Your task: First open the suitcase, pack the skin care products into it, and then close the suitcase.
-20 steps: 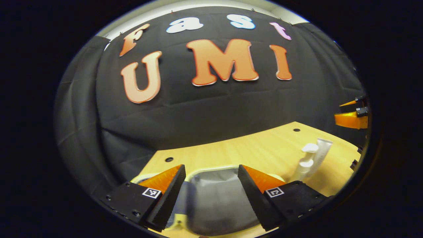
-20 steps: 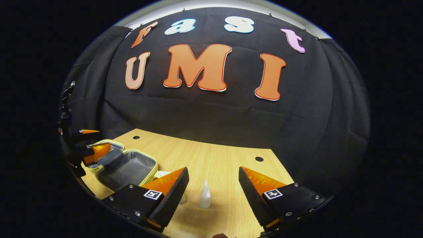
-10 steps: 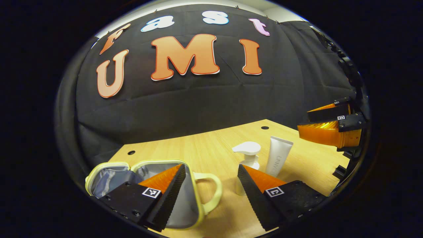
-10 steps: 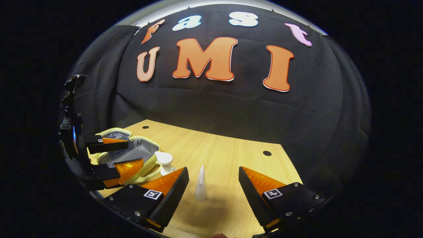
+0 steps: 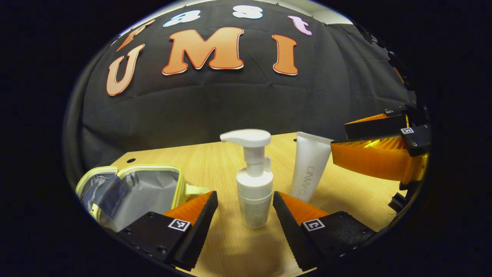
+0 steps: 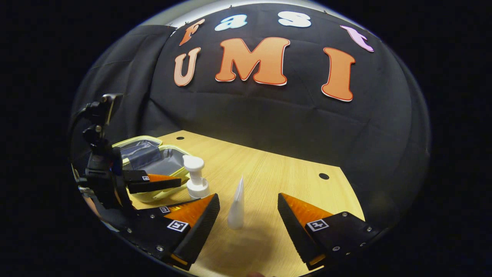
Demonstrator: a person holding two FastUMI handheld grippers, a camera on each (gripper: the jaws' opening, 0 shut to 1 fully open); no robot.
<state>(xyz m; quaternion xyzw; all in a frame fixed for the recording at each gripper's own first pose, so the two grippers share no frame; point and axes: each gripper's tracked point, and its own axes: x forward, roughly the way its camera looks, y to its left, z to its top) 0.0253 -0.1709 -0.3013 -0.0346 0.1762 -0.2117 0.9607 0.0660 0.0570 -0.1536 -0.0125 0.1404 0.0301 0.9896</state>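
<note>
Left tongs [image 5: 245,215] stand open, one finger on each side of the pump bottle [image 5: 253,181] without touching it, a position that suits closing on its body. Right tongs [image 6: 248,217] are likewise open, bracketing the tube [image 6: 236,209], so each product has its own gripper. From left to right on the table [image 5: 215,161]: the suitcase [image 5: 127,192], open with its grey lining exposed to receive items; the white pump bottle, upright with a broad dispenser head; the white tube, standing on its cap just beside the bottle.
</note>
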